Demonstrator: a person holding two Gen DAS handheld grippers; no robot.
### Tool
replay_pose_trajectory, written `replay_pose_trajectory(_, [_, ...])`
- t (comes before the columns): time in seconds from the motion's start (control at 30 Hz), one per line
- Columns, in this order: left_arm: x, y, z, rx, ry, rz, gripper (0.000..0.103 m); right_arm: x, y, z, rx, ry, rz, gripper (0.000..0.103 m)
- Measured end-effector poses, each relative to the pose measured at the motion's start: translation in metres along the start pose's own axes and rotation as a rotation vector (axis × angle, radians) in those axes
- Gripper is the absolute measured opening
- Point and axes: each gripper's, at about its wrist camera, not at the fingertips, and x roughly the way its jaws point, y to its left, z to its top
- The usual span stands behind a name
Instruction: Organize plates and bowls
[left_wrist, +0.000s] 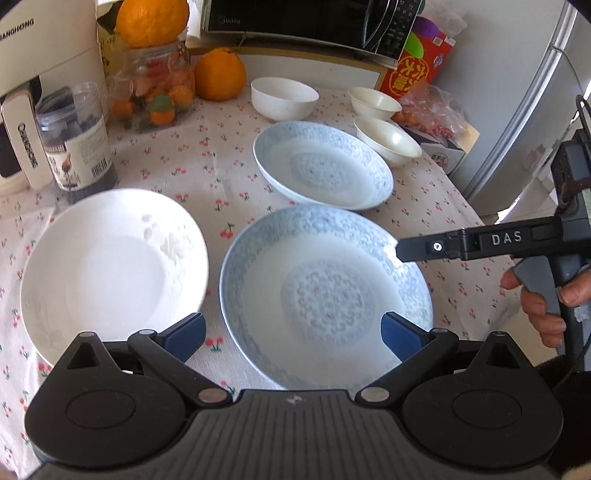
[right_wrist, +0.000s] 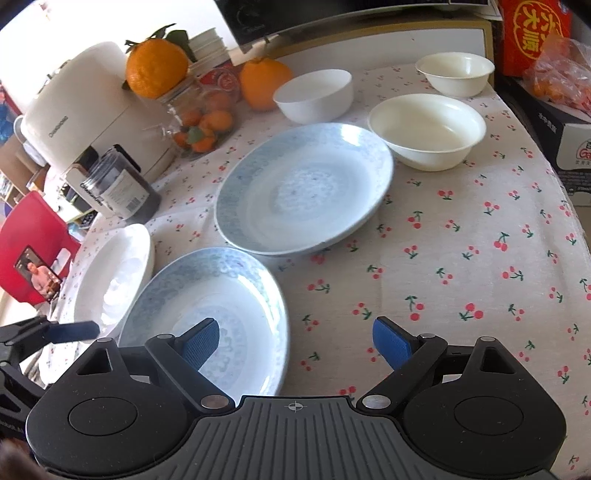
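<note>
Both tools gape, gripping nothing: left tool (left_wrist: 293, 334) above the near blue plate (left_wrist: 325, 295), white plate (left_wrist: 110, 273) at nine o'clock; right tool (right_wrist: 295, 341).

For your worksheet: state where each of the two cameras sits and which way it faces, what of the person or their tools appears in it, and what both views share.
Left wrist: sits behind the open left gripper, looking down across the near blue plate; the right gripper's finger and the person's hand show.
Right wrist: sits behind the open right gripper, looking down at the cherry-print tablecloth; one left finger shows.
Shared: both blue plates, white plate, bowls, oranges.
</note>
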Motion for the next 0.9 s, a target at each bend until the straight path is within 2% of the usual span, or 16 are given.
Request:
replay_pose_trajectory(0.2, [0.001, 0.0, -0.006, -0.02, 0.037, -0.036, 0.094, 0.005, 0.011, -0.005, -0.038, 0.008, -0.001, 0.092])
replay_pose_trajectory(0.6, [0.014, 0.002, -0.01, -0.056, 0.098, -0.043, 0.078, 0.015, 0.021, -0.013, -0.087, 0.032, -0.006, 0.092])
replay_pose_trajectory(0.9, [0.019, 0.008, -0.009, -0.101, 0.098, -0.033, 0.063, 0.016, 0.023, -0.016, -0.096, 0.022, -0.004, 0.091])
